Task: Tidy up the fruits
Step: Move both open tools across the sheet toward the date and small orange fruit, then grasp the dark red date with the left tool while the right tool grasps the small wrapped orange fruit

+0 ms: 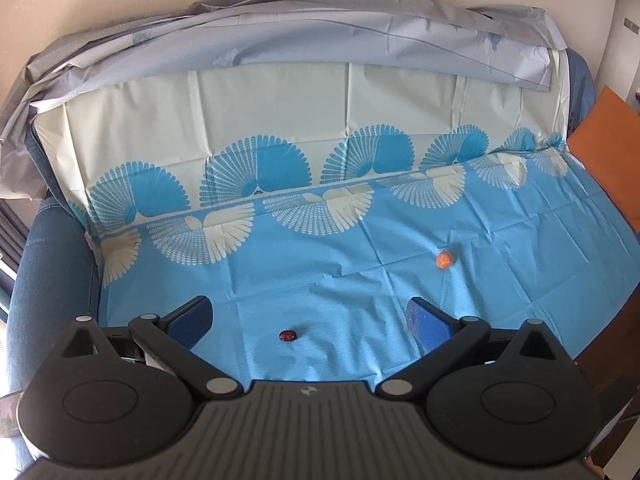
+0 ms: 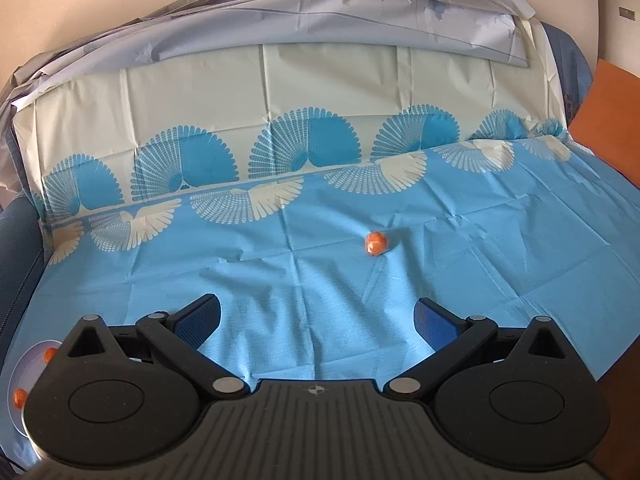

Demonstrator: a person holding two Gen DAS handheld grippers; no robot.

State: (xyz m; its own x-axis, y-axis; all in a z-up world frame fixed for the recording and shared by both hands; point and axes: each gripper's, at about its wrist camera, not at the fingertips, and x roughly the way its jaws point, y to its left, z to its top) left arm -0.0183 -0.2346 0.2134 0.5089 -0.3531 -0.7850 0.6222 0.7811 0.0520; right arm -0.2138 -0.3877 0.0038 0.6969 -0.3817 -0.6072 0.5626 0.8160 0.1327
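A small dark red fruit [image 1: 287,335] lies on the blue cloth [image 1: 320,264] just in front of my left gripper [image 1: 310,310], between its open, empty fingers. A small orange fruit [image 1: 444,259] lies farther off to the right; it also shows in the right wrist view [image 2: 376,243], ahead of my right gripper [image 2: 318,308], which is open and empty. A white plate [image 2: 24,364] at the lower left of the right wrist view holds two orange fruits [image 2: 50,355], mostly hidden behind the gripper body.
The blue cloth with fan patterns covers a sofa seat and backrest [image 1: 280,104]. Crumpled grey sheeting [image 1: 280,28] lies over the top. An orange cushion [image 1: 604,148] stands at the right edge. The sofa's blue arm [image 1: 52,280] is at the left.
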